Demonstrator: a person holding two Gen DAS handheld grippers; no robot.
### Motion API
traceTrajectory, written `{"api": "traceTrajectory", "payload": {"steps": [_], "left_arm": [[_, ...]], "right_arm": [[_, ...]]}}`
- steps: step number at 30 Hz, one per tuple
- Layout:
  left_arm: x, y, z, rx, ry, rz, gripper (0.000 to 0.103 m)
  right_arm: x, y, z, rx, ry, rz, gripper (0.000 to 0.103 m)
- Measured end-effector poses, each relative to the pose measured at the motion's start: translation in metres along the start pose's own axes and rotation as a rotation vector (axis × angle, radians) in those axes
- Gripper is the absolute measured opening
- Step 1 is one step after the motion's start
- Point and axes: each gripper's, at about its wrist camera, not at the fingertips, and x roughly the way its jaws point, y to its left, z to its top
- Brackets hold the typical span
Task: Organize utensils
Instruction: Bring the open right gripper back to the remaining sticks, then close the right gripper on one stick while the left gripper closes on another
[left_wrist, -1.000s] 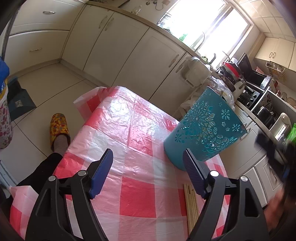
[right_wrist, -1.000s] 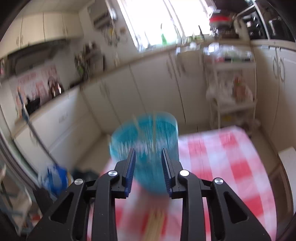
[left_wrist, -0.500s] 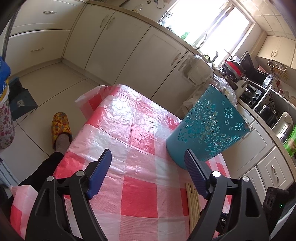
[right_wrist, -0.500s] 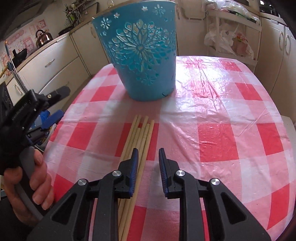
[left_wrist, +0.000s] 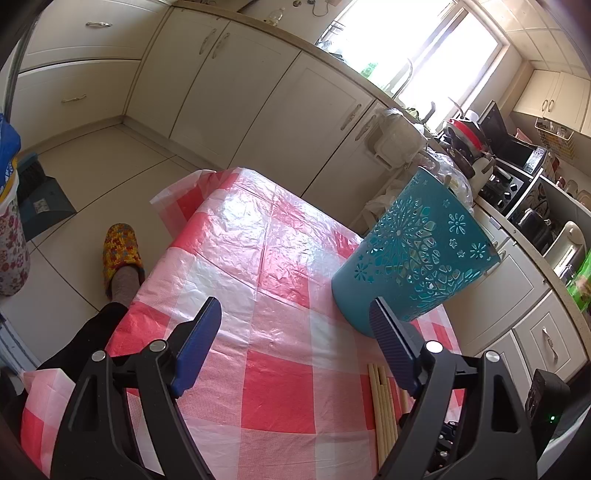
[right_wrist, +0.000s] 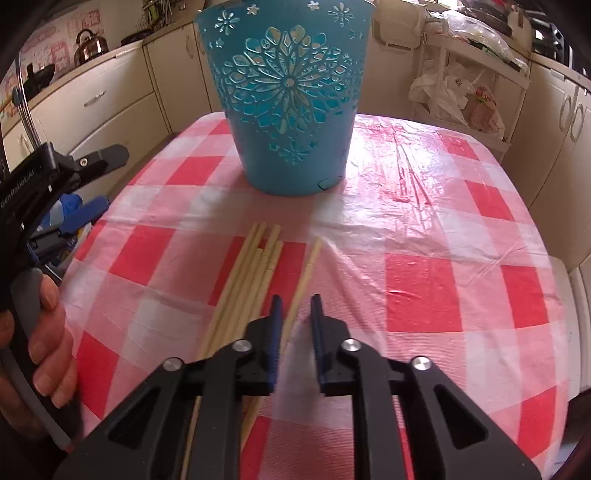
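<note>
Several pale wooden chopsticks (right_wrist: 251, 273) lie on the red-and-white checked tablecloth (right_wrist: 424, 236), in front of a teal cut-out holder (right_wrist: 288, 92). One chopstick (right_wrist: 308, 266) lies apart to the right of the bundle. My right gripper (right_wrist: 297, 310) is low over it, its jaws partly open with that chopstick running between them. My left gripper (left_wrist: 295, 321) is wide open and empty above the cloth, left of the holder (left_wrist: 413, 251). The chopstick ends (left_wrist: 382, 402) show by its right finger.
The left gripper and the hand holding it (right_wrist: 40, 229) are at the table's left edge in the right wrist view. Kitchen cabinets (left_wrist: 236, 85) and a counter with appliances (left_wrist: 517, 166) surround the table. A slippered foot (left_wrist: 122, 254) stands on the floor at the left.
My right gripper swung down from facing the holder to low over the chopsticks and moved in around the single one. The left gripper stayed nearly still.
</note>
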Motion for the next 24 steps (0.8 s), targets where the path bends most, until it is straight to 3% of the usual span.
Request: {"api": "traceTrajectory", "payload": {"steps": [3, 7, 10, 14, 24], "left_arm": [[0.004, -0.007, -0.001, 0.038, 0.031, 0.014, 0.079], [0.018, -0.037, -0.018, 0.198, 0.208, 0.028, 0.079], [0.022, -0.057, -0.035, 0.301, 0.284, 0.053, 0.079], [0.030, -0.077, -0.049, 0.404, 0.324, 0.096, 0.079], [0.039, -0.096, -0.061, 0.542, 0.369, 0.189, 0.079]], "right_arm": [[-0.003, -0.010, -0.002, -0.003, 0.008, -0.020, 0.011], [-0.006, -0.023, -0.006, 0.035, -0.006, 0.002, 0.011], [-0.006, -0.028, -0.007, 0.055, -0.014, 0.018, 0.011], [-0.006, -0.035, -0.007, 0.090, -0.014, 0.057, 0.011], [-0.007, -0.037, -0.007, 0.112, -0.013, 0.077, 0.011]]}}
